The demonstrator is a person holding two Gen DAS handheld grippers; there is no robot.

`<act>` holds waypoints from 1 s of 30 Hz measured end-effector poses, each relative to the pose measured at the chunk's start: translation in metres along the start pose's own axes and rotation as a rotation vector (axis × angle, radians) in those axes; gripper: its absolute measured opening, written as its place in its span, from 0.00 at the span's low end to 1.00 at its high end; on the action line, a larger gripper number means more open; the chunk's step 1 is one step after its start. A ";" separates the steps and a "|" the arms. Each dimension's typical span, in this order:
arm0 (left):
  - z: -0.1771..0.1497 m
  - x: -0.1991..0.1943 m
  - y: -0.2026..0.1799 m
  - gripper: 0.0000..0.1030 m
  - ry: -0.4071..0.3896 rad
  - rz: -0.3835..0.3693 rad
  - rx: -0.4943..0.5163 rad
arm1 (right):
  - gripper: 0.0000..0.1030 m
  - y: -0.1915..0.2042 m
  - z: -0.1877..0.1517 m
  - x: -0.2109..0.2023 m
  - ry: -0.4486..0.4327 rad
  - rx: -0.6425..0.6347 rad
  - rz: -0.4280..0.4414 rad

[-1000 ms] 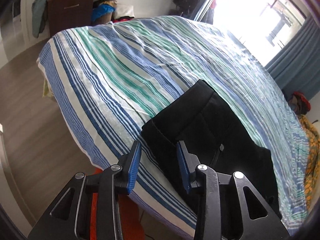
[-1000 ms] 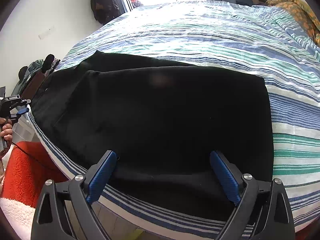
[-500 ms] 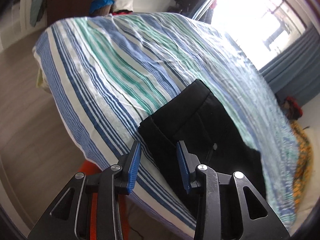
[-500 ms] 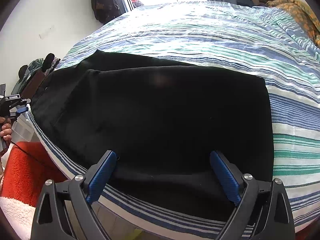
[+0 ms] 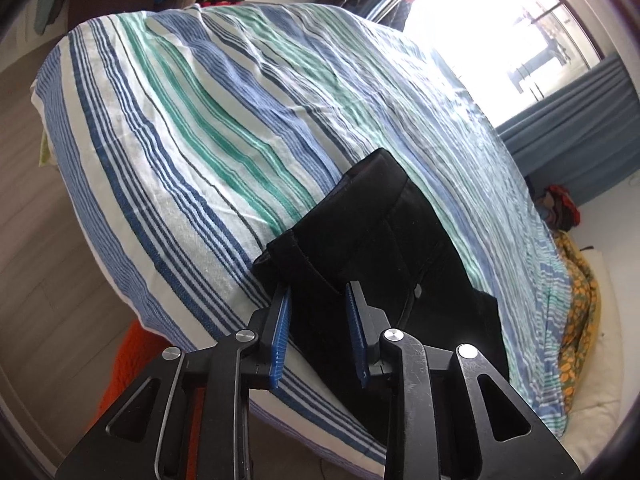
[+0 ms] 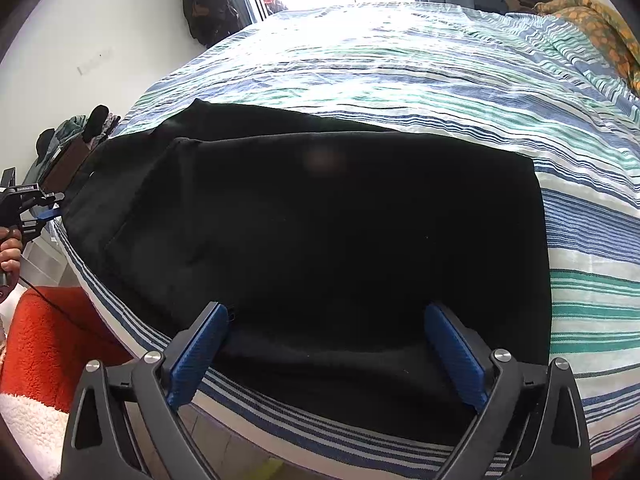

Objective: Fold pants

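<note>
- Pants (image 6: 328, 240) lie lengthwise along the bed (image 6: 440, 72) edge.
- Left gripper (image 5: 318, 330): fingers spread, straddling one end's edge.
- Right gripper (image 6: 326, 354): fingers spread wide at the other end, holding nothing.

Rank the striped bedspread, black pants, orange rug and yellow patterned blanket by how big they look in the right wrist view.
1. Black pants and striped bedspread: too close to rank, since the pants lie nearer the camera.
2. Orange rug.
3. Yellow patterned blanket, partly cut off.
</note>
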State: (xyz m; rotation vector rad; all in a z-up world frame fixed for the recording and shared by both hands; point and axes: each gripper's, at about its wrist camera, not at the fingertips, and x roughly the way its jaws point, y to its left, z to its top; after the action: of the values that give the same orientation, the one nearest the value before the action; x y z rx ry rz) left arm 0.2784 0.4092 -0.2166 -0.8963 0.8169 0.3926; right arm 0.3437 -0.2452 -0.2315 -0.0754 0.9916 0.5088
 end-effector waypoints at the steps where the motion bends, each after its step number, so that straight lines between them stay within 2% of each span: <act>1: 0.001 -0.002 0.003 0.26 -0.006 -0.008 -0.009 | 0.96 0.000 0.000 0.000 0.000 0.000 0.000; 4: -0.001 -0.001 0.015 0.27 -0.010 -0.002 -0.040 | 0.96 0.000 0.000 0.000 -0.001 -0.001 -0.001; 7: -0.005 -0.003 0.025 0.37 -0.023 -0.002 -0.080 | 0.96 0.000 0.000 0.000 -0.001 -0.002 -0.001; 11: -0.008 0.000 0.028 0.37 -0.023 -0.014 -0.086 | 0.97 0.000 0.000 0.000 -0.002 -0.002 -0.002; 16: -0.006 0.022 0.027 0.39 0.016 -0.045 -0.062 | 0.97 0.000 0.000 0.000 -0.001 -0.002 -0.001; 19: -0.003 0.036 0.038 0.48 0.046 -0.108 -0.105 | 0.97 0.001 0.000 0.000 -0.001 -0.003 -0.004; 22: 0.001 0.043 0.047 0.51 0.052 -0.184 -0.155 | 0.97 0.002 0.000 0.001 -0.001 -0.004 -0.008; 23: 0.001 0.043 0.047 0.50 0.050 -0.188 -0.160 | 0.97 0.002 0.000 0.001 -0.001 -0.004 -0.009; 25: 0.001 0.040 0.046 0.34 0.035 -0.165 -0.154 | 0.97 0.002 0.000 0.001 -0.001 -0.005 -0.008; 28: -0.002 0.025 0.035 0.24 0.000 -0.142 -0.139 | 0.97 0.003 0.001 0.002 0.001 -0.005 -0.006; 30: -0.001 0.005 0.016 0.21 -0.033 -0.131 -0.080 | 0.97 0.002 0.001 0.003 0.003 -0.007 -0.002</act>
State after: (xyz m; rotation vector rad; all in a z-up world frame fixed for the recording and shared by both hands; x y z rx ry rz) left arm 0.2715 0.4170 -0.2293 -1.0093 0.7119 0.3266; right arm 0.3448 -0.2416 -0.2330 -0.0832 0.9922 0.5105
